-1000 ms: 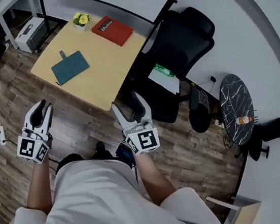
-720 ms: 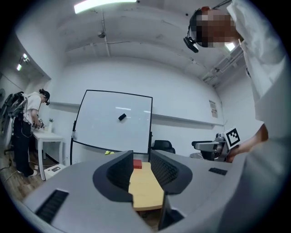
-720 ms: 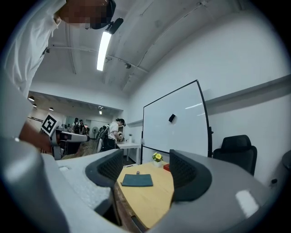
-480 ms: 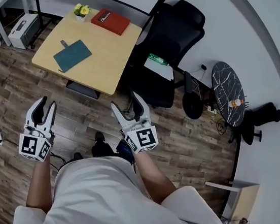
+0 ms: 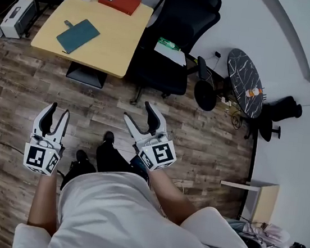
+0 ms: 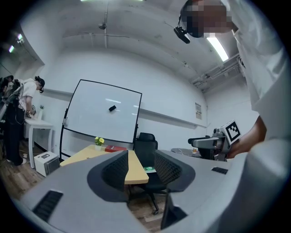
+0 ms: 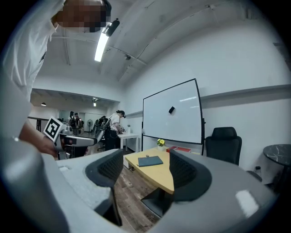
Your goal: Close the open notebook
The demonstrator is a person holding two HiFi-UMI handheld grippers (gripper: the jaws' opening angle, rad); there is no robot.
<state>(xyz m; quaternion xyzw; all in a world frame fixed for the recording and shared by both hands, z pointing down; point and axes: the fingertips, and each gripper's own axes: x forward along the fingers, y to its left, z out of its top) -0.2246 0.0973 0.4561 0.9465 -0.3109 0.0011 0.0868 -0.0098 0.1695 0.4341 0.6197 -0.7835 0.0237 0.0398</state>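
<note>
Between the jaws, only air: left gripper (image 5: pixel 58 111) opening, right gripper (image 5: pixel 138 113) spread wide, both empty.
Well beyond the tips, on a wooden table (image 5: pixel 111 47), lies the notebook (image 5: pixel 78 33): teal, flat, looks closed, a small tab off one long edge. Its long axis slants across the jaws' line.

The notebook (image 5: pixel 78 33) is a slim, dark teal rectangle with a small tab sticking out from one edge. It lies flat on the pale wooden counter (image 5: pixel 115 47), cover up and seemingly shut. It sits on the counter's left half in the head view, turned askew to the counter's edges.
</note>
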